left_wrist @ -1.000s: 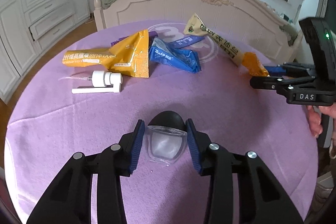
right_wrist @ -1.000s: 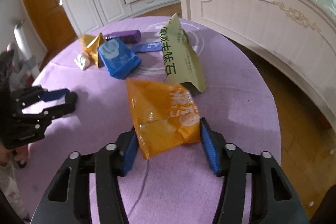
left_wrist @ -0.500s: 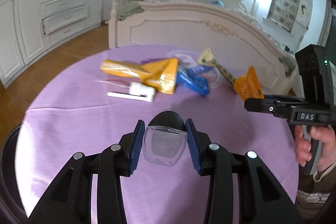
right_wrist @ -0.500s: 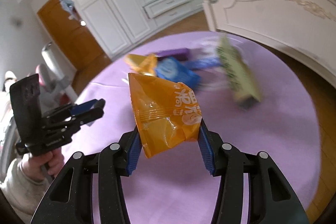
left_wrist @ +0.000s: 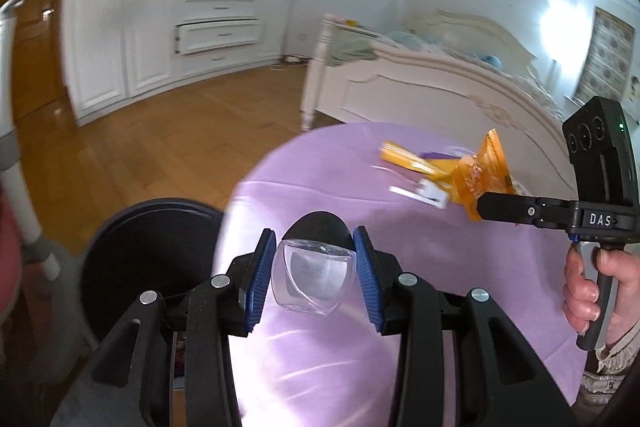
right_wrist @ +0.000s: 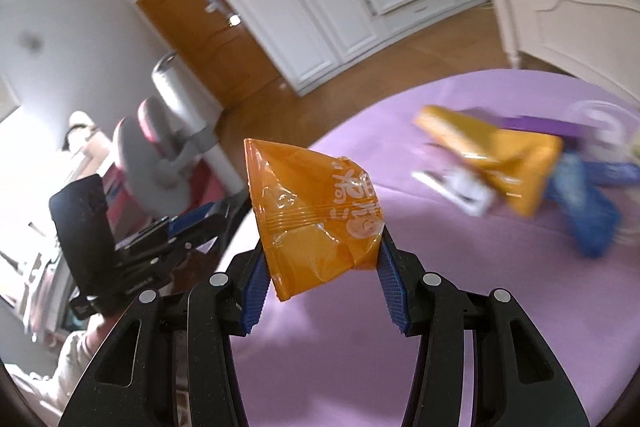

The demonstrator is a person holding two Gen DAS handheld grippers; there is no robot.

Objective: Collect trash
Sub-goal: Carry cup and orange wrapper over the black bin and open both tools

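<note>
My left gripper (left_wrist: 314, 277) is shut on a clear plastic cup (left_wrist: 314, 281) and holds it above the left edge of the purple round table (left_wrist: 440, 247). A dark round bin (left_wrist: 148, 259) stands on the floor just left of the table, below and left of the cup. My right gripper (right_wrist: 320, 267) is shut on an orange snack packet (right_wrist: 316, 215), held in the air over the table; it also shows in the left wrist view (left_wrist: 480, 175). More trash lies on the table: a yellow pouch (right_wrist: 500, 151), a white pump head (right_wrist: 468, 195), a blue wrapper (right_wrist: 588, 219).
A white bed frame (left_wrist: 420, 99) stands behind the table. White wardrobes (left_wrist: 160, 39) line the far wall across a wooden floor. A grey and pink chair (right_wrist: 160, 139) stands left of the table. The left gripper (right_wrist: 188, 235) shows in the right wrist view, at the left.
Both grippers have swung left with their loads, away from the trash pile. The bin has come into the left wrist view. The table trash has not moved.
</note>
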